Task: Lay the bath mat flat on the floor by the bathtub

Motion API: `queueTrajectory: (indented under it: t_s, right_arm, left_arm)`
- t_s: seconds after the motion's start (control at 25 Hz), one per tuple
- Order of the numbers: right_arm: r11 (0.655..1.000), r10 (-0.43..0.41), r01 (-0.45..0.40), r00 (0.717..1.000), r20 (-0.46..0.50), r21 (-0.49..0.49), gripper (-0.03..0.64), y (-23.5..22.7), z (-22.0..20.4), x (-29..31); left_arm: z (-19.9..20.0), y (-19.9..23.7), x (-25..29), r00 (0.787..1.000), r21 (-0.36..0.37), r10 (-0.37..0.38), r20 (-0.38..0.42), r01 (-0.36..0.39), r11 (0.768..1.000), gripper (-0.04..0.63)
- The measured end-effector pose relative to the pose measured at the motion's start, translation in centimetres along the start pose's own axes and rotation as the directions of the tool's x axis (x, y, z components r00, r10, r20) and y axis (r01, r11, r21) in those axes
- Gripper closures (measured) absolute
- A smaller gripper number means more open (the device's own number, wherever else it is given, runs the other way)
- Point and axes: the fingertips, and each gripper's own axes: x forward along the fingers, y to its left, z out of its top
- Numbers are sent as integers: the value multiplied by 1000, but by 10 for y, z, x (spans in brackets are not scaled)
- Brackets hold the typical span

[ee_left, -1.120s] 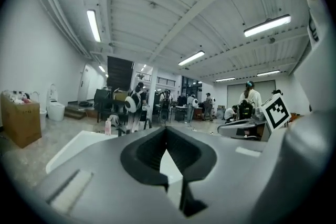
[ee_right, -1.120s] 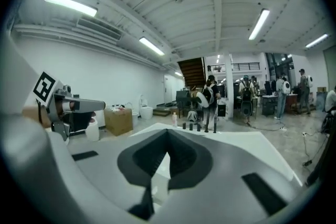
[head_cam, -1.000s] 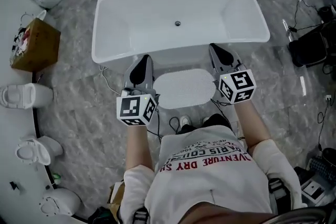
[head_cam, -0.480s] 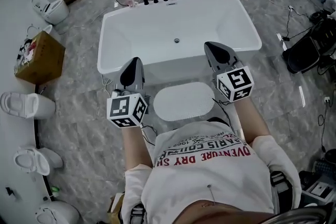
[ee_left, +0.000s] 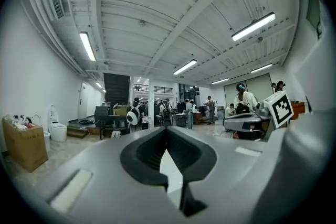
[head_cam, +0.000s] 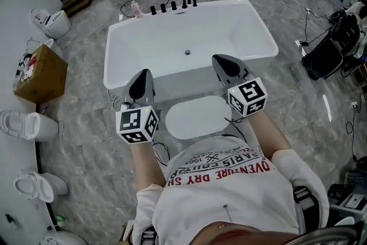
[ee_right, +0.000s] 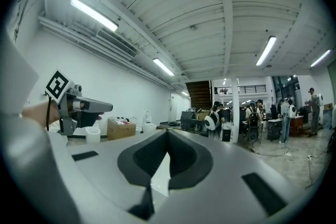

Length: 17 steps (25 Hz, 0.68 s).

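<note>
Since the white oval bath mat (head_cam: 198, 117) already lies flat on the grey marbled floor (head_cam: 86, 123), just beside the near wall of the white rectangular bathtub (head_cam: 117, 46), the job looks finished. That likely explains why the left gripper (head_cam: 141, 82) and right gripper (head_cam: 225, 67) are lifted clear and aimed out across the room, each with its jaws pressed together on nothing. A brown cardboard box (head_cam: 37, 74) and white toilets (head_cam: 26, 125) stand well apart at the left, and black taps (head_cam: 175, 4) line the tub's far rim. Nothing blocks the mat.

Head view looks down on the bathtub (head_cam: 172, 43); gripper views face forward, sharing the cardboard box (head_cam: 37, 74).
</note>
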Motion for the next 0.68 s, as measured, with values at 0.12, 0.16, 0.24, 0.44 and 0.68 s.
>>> queueTrajectory:
  t_s: [0.12,0.16,0.24,0.44,0.68]
  right_arm:
    - [1000,2,-2,1000,-6,1,611,5,-5,1]
    - [1000,3,-3,1000,-12,-4,611,6,-7,1]
    - [1000,2,-2,1000,-23,-13,611,7,-9,2]
    - [1000,7,-8,1000,-28,-25,611,9,-12,5]
    - [1000,4,-4,1000,-31,-19,611,12,-9,12]
  left_arm:
    - [-10,-6,-3,999,26,-20,-31,21,999,583]
    - [-13,-6,-5,999,29,-18,-38,19,999,583]
    - [-16,-4,-7,999,15,-3,-42,4,1000,583]
    - [-24,5,-11,998,-19,26,-55,-27,999,583]
    - [-21,16,-11,998,-43,33,-46,-35,998,583]
